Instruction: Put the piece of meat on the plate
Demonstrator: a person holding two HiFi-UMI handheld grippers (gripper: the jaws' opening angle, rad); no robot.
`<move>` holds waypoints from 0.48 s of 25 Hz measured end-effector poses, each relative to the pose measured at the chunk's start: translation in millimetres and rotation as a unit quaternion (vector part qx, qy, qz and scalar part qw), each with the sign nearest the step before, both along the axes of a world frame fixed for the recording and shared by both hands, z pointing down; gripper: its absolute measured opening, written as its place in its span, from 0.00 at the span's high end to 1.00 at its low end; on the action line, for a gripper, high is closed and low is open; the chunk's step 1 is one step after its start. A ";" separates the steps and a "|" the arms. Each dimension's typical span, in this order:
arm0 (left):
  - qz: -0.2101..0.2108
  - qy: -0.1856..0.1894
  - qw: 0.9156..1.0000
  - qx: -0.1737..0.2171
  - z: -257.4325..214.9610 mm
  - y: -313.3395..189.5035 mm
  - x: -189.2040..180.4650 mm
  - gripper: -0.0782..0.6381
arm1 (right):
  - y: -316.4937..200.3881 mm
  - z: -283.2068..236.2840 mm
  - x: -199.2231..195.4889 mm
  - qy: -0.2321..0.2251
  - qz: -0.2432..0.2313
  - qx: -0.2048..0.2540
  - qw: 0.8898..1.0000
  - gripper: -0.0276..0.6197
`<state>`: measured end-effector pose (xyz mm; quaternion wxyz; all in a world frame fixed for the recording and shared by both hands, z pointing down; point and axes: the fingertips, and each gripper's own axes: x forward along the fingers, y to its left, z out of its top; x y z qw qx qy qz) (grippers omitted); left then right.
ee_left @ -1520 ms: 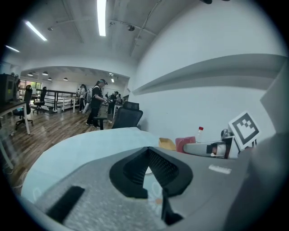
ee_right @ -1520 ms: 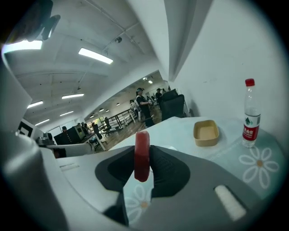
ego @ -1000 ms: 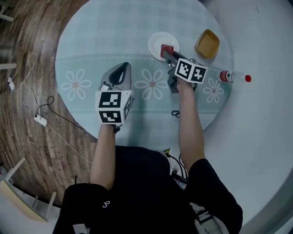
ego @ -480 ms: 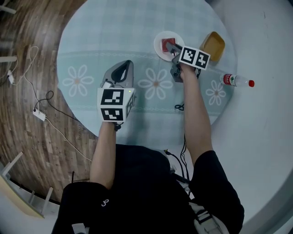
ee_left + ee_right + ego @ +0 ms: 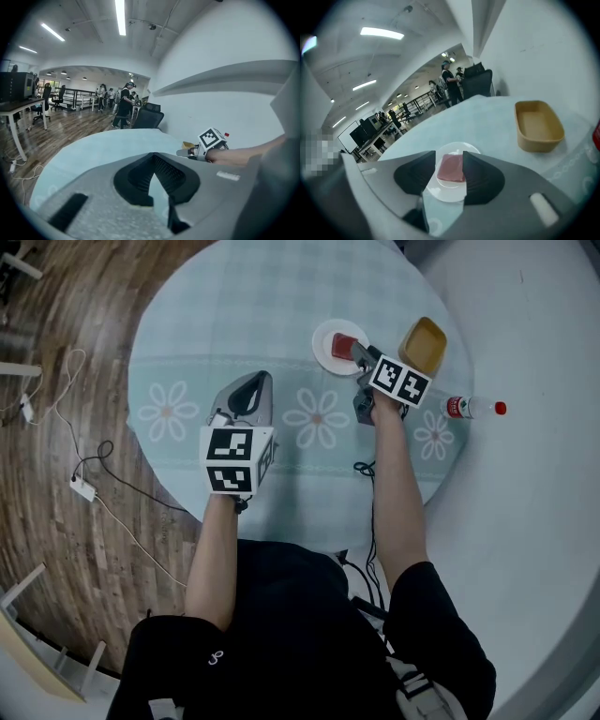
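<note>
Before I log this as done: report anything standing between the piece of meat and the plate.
Nothing visible does: the piece of meat already lies on the white plate, inside its rim.

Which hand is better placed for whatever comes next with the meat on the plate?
Right. The right tongs have just been opening, with the meat between them, lying on the plate. The left tongs are shut over bare tablecloth, away from the plate.

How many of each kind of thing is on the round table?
White plate: 1
Piece of meat: 1
Yellow tray: 1
Bottle with red cap: 1
Total: 4
</note>
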<state>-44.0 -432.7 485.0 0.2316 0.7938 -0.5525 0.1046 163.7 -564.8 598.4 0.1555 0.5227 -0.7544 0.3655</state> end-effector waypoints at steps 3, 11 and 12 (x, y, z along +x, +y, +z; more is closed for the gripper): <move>0.009 0.001 1.000 0.022 -20.4 4.9 8.7 0.90 | 18.5 -53.9 3.9 -0.006 0.022 0.077 0.997 0.74; 0.040 -0.002 0.995 0.091 -83.9 27.5 41.7 0.90 | 100.8 -195.0 11.7 -0.029 0.058 0.248 0.966 0.95; 0.044 -0.005 0.994 0.101 -92.2 30.1 46.1 0.90 | 112.5 -209.0 10.8 -0.028 0.057 0.267 0.962 0.95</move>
